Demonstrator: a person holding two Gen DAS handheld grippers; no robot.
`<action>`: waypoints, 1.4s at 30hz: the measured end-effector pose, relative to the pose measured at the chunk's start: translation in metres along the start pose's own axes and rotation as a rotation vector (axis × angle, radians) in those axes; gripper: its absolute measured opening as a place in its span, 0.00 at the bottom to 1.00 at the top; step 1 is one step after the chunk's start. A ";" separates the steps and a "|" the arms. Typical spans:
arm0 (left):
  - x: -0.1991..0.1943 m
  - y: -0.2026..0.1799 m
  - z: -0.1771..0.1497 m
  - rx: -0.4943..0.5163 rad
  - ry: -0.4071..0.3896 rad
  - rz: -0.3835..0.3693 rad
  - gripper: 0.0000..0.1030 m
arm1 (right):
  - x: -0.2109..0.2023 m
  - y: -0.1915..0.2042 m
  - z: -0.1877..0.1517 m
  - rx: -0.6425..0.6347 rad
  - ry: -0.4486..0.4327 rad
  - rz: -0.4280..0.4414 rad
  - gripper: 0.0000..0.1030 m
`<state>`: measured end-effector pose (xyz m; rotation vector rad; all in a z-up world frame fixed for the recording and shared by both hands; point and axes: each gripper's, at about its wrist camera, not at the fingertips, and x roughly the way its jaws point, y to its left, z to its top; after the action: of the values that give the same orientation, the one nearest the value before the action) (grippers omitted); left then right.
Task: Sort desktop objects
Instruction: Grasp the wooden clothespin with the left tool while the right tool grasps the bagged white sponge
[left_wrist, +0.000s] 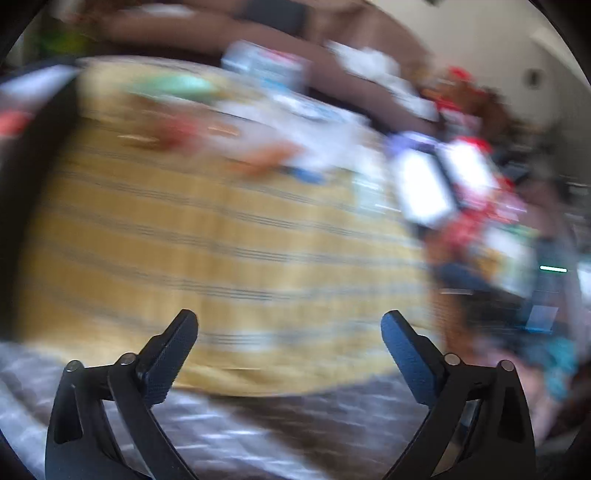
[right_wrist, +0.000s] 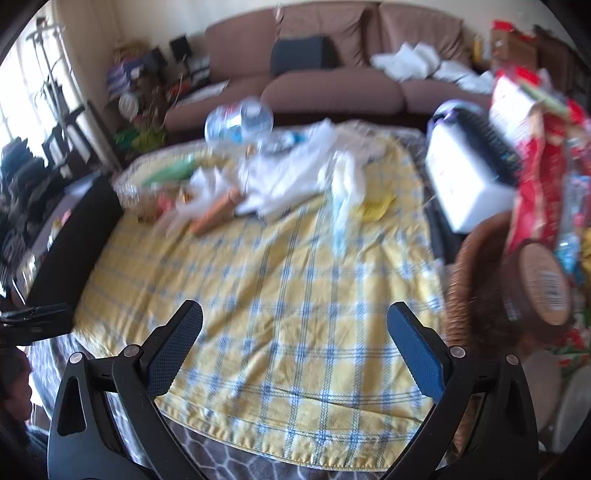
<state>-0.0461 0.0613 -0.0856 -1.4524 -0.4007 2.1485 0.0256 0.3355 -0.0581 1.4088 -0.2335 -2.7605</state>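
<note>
Plainly, both grippers are pitched steeply downward over the tabletop, each looking along its own black fingers at the yellow checked cloth (right_wrist: 280, 280); the left gripper (left_wrist: 289, 325) has its jaws spread wide with only bare cloth between them, holding nothing; the right gripper (right_wrist: 294, 315) stands the same way, jaws wide apart and empty above the near part of the cloth. The left wrist view is badly smeared, so little on its side can be made out beyond the cloth's stripes and a row of blurred things at the far edge. From the right wrist view the clutter lies well ahead of the jaws, at the far end of the cloth: a heap of white plastic bags (right_wrist: 291, 173), an orange tube-like thing (right_wrist: 214, 214) beside them, a clear water bottle (right_wrist: 240, 120) lying behind; a white box (right_wrist: 465, 173) sits at the right, next to a wicker basket (right_wrist: 469, 280) crowded with red packets (right_wrist: 535, 192) and a brown round tub (right_wrist: 539, 288); a brown sofa (right_wrist: 332, 88) stands beyond the tabletop.
</note>
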 end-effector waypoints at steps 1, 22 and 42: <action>0.006 -0.009 0.009 0.037 0.009 -0.004 0.96 | 0.008 -0.001 -0.001 -0.015 0.029 0.010 0.97; 0.172 0.015 0.132 0.326 -0.021 0.282 0.18 | 0.019 -0.046 -0.002 0.032 0.079 0.078 0.97; 0.140 -0.004 0.016 0.395 0.303 0.333 0.17 | 0.025 -0.059 0.008 0.073 0.111 0.120 0.97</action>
<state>-0.1012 0.1441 -0.1851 -1.6516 0.3802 2.0432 0.0067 0.3928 -0.0821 1.5054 -0.4037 -2.5940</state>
